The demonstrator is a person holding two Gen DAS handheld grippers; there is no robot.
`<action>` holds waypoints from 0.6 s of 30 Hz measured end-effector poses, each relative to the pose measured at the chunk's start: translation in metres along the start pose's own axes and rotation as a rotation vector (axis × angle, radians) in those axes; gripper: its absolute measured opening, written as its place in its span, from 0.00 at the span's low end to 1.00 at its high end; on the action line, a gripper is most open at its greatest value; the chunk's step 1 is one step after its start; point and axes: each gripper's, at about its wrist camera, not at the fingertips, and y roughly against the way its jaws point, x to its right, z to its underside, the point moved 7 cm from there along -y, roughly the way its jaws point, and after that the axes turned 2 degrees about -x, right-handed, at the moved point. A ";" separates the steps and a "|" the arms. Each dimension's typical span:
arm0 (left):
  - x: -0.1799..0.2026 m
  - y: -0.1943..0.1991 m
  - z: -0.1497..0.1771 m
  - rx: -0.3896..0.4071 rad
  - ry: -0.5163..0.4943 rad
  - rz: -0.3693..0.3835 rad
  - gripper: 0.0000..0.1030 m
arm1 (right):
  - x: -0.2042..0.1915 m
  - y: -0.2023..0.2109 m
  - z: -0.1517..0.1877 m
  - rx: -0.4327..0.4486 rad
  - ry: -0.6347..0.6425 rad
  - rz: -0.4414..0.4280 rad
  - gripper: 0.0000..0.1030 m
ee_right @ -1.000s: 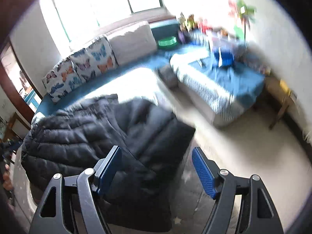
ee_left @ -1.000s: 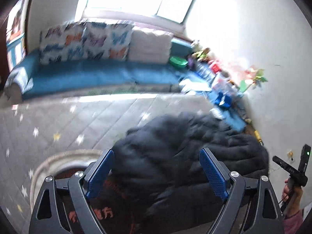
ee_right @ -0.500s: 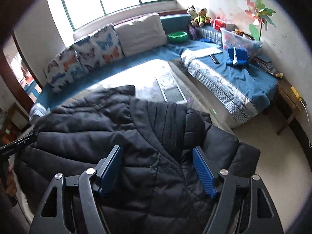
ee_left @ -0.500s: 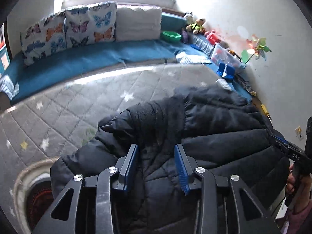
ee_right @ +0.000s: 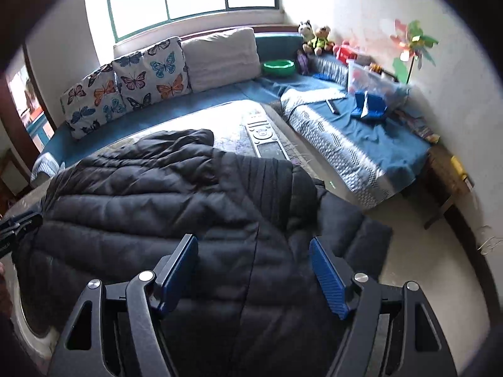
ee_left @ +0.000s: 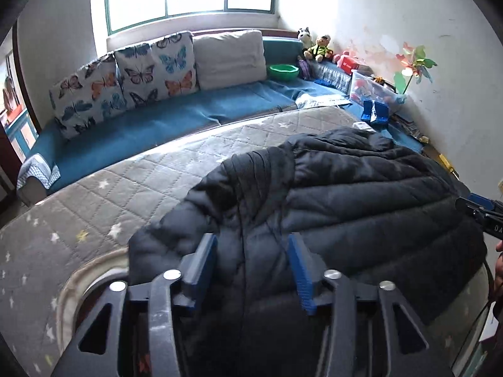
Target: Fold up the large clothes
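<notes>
A large black quilted puffer jacket point(ee_left: 345, 194) lies spread on a grey star-patterned mat point(ee_left: 110, 194). My left gripper point(ee_left: 251, 260) is over the jacket's near edge, its blue pads partly closed with jacket fabric bulging between them. In the right wrist view the jacket point(ee_right: 157, 194) fills the middle. My right gripper point(ee_right: 254, 267) hovers over it with jaws wide open and nothing gripped. The right gripper's tip also shows at the left wrist view's right edge point(ee_left: 481, 213).
A blue sofa point(ee_left: 176, 116) with butterfly cushions point(ee_left: 125, 81) runs along the back. A green bowl point(ee_left: 283, 70), toys and a plastic box point(ee_left: 374, 89) sit at the right. A remote-like panel point(ee_right: 264, 141) lies beyond the jacket. A round rug edge point(ee_left: 78, 282) is near left.
The left gripper narrowed from wide open onto the jacket's edge, then opened slightly. The jacket has been spread out flatter over the mat. The right gripper stayed open.
</notes>
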 end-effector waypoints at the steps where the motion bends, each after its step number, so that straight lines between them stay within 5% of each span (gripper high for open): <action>1: 0.000 0.011 0.006 0.011 0.004 0.000 0.61 | -0.004 0.008 0.004 0.009 0.018 0.001 0.78; 18: 0.007 0.169 0.111 0.105 -0.031 -0.034 0.91 | -0.072 0.093 0.081 0.044 0.122 -0.028 0.78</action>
